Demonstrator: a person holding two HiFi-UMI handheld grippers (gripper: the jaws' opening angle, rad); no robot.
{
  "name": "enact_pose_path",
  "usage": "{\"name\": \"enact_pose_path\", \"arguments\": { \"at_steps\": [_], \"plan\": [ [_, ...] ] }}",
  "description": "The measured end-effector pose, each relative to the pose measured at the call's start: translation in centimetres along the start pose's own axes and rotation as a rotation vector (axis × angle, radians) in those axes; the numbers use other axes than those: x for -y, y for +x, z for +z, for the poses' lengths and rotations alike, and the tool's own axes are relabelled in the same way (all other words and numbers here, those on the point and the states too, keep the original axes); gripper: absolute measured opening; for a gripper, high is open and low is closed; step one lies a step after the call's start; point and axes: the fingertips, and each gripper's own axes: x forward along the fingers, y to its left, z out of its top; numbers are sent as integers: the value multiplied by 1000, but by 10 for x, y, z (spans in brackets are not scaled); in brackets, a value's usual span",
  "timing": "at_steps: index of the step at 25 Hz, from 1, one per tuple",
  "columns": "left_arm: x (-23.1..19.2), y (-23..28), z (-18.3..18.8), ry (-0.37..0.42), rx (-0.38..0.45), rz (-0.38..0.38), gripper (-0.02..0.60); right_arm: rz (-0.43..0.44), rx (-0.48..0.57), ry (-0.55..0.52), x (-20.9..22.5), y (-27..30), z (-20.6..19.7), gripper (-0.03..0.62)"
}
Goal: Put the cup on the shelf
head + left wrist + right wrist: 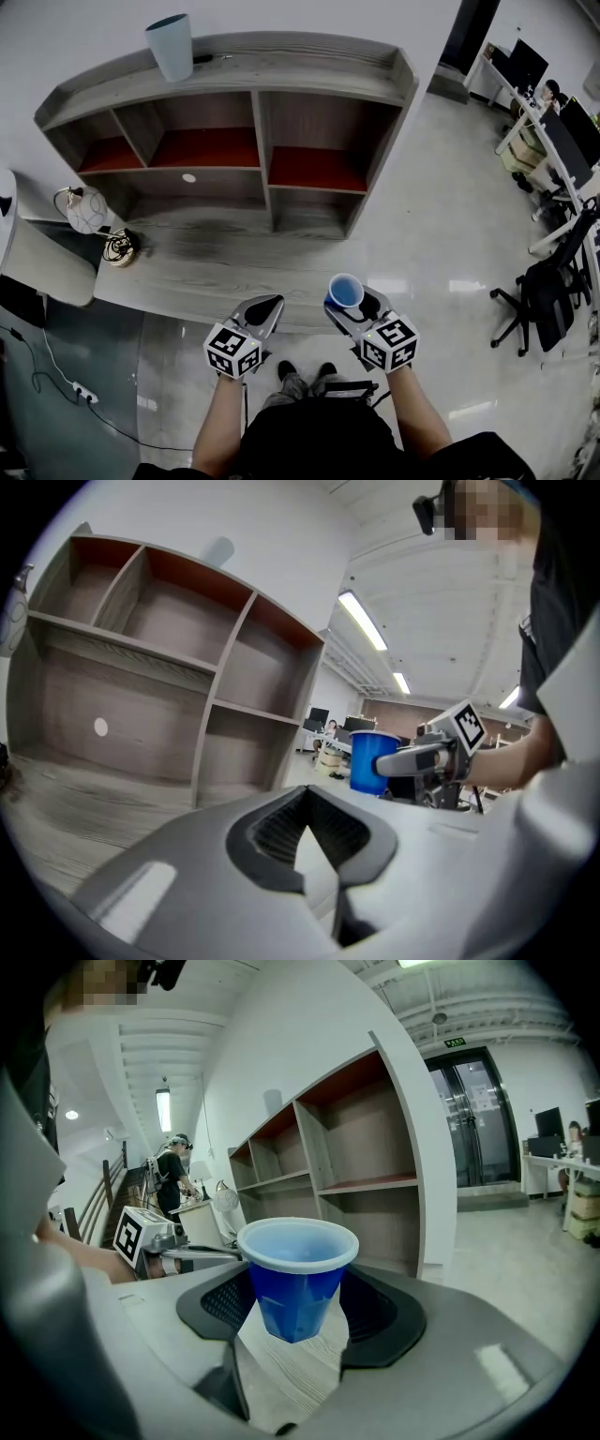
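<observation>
A blue cup (345, 291) with a white rim stands upright between the jaws of my right gripper (350, 300), which is shut on it just off the desk's front edge. In the right gripper view the cup (298, 1274) fills the gap between the black pads (380, 1312). From the left gripper view the cup (370, 759) shows to the right. My left gripper (267, 307) hangs beside it to the left, shut and holding nothing. The grey wooden shelf unit (262, 141) with red back panels stands at the back of the desk (206, 267), its compartments bare.
A pale blue bin (171, 47) stands on top of the shelf unit at the left. A small fan (84, 208) and a coiled cable (120, 247) lie at the desk's left end. An office chair (544, 295) and other desks are off to the right.
</observation>
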Motion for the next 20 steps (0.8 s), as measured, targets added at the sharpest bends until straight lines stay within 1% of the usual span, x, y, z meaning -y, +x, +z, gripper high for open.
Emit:
{"name": "enact_pose_path", "arguments": {
  "at_steps": [5, 9, 13, 17, 20],
  "plan": [
    [1, 14, 8, 6, 9, 6, 0, 19, 7, -12, 9, 3, 7, 291],
    [6, 22, 18, 40, 11, 17, 0, 40, 19, -29, 17, 4, 17, 291],
    [3, 26, 27, 56, 21, 39, 0, 60, 40, -43, 23, 7, 28, 291],
    [5, 32, 28, 87, 5, 47, 0, 72, 40, -41, 28, 9, 28, 291],
    [7, 34, 29, 93, 5, 46, 0, 85, 42, -48, 28, 11, 31, 291]
  ]
}}
